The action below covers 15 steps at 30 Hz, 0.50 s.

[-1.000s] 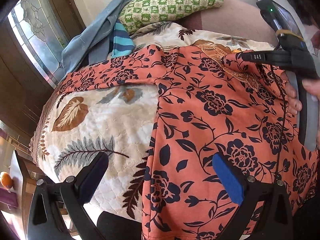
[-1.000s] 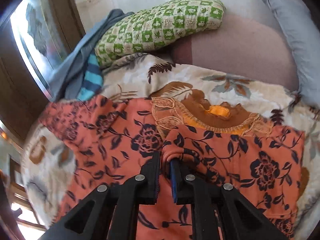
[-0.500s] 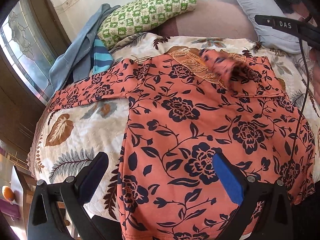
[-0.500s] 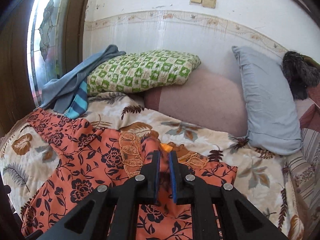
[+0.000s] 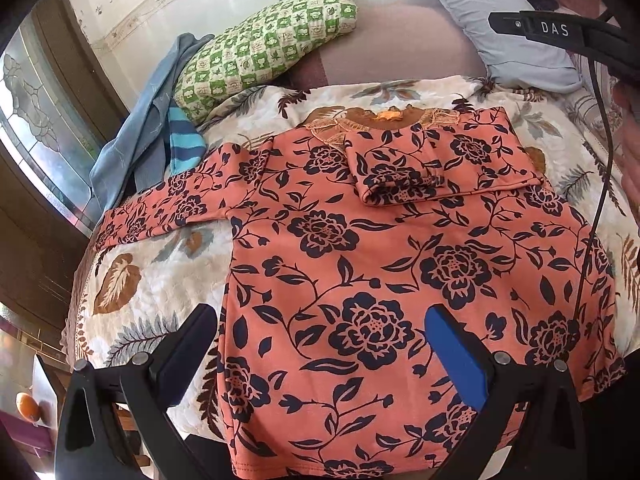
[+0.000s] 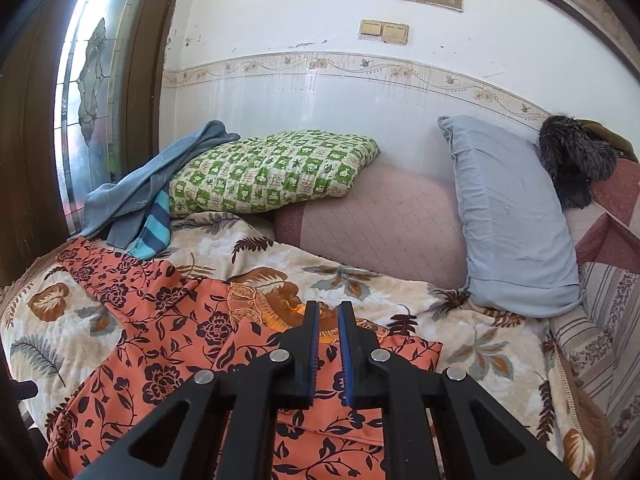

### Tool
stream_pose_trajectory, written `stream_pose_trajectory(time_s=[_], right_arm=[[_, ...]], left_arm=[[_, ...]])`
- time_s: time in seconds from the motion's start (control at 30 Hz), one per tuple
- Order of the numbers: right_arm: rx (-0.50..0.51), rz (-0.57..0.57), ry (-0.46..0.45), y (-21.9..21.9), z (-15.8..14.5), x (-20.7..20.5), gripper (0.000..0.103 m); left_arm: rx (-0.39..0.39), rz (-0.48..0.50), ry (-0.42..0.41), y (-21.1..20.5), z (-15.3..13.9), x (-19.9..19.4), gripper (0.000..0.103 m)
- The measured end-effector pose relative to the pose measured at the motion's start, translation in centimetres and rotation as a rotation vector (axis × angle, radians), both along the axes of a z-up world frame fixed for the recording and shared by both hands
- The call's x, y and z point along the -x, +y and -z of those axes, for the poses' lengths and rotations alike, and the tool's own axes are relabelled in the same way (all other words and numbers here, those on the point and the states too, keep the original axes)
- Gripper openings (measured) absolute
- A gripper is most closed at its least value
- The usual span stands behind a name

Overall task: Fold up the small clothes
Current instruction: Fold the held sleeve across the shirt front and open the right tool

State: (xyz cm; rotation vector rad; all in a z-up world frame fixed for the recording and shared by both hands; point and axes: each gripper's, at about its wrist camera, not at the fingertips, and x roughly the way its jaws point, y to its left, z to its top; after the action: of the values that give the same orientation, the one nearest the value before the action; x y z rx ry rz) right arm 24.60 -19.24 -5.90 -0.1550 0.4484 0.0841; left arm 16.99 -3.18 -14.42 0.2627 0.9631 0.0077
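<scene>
An orange floral long-sleeved top (image 5: 360, 272) lies flat on the leaf-print bedspread (image 5: 132, 292). Its right sleeve (image 5: 420, 168) is folded across the chest below the collar; its left sleeve (image 5: 172, 204) lies stretched out to the left. My left gripper (image 5: 320, 340) is open and empty, hovering above the hem. My right gripper (image 6: 328, 328) is raised above the collar area of the top (image 6: 160, 360), its jaws a narrow gap apart with nothing between them. Part of the right gripper's body shows at the top right in the left wrist view (image 5: 560, 36).
A green checked pillow (image 6: 268, 172), a blue garment (image 6: 152, 180) and a striped cloth (image 6: 154, 224) lie at the back left. A pink cushion (image 6: 380, 224) and a grey-blue pillow (image 6: 512, 216) lean on the wall. A window (image 6: 88, 80) is at left.
My right gripper carried the right sleeve across the chest, let it go and lifted away. The left gripper pulled back, still open.
</scene>
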Motion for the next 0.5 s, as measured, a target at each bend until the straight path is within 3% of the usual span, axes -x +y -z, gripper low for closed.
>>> stream_pose_trajectory(time_s=[0.17, 0.3, 0.5], right_arm=[[-0.099, 0.072, 0.105, -2.6, 2.3, 0.3, 0.012], [-0.224, 0.144, 0.295, -6.2, 7.2, -0.6, 0.012], [-0.419, 0.270, 0.553, -12.7, 13.3, -4.2, 0.012]], left_arm=[[-0.004, -0.018, -0.013, 1.0, 0.4, -3.8, 0.103], [0.001, -0.076, -0.018, 1.7, 1.5, -9.0, 0.103], [0.039, -0.075, 0.058, -1.0, 5.2, -15.7, 0.103]])
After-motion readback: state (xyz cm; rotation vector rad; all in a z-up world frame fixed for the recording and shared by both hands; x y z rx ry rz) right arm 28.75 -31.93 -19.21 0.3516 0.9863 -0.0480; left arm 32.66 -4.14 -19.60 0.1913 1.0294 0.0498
